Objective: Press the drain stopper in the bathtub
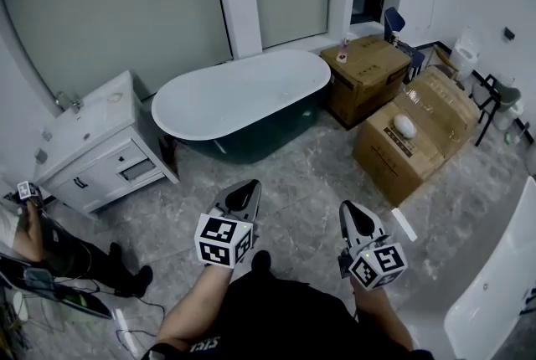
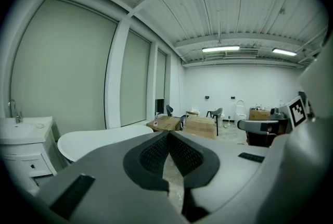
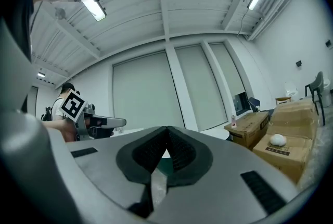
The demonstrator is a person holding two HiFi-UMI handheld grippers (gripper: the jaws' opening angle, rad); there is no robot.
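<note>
The left tongs [image 1: 245,192] and right tongs [image 1: 350,214] are held low before the person, each shut at the tips with nothing gripped. The bathtub [image 1: 251,141] stands well ahead across the floor [image 1: 306,178]; its drain stopper is not seen. The tub should be approached and one closed tip lowered squarely onto the stopper. A vanity cabinet [image 1: 92,157] flanks it left, cardboard boxes [image 1: 419,132] right.
</note>
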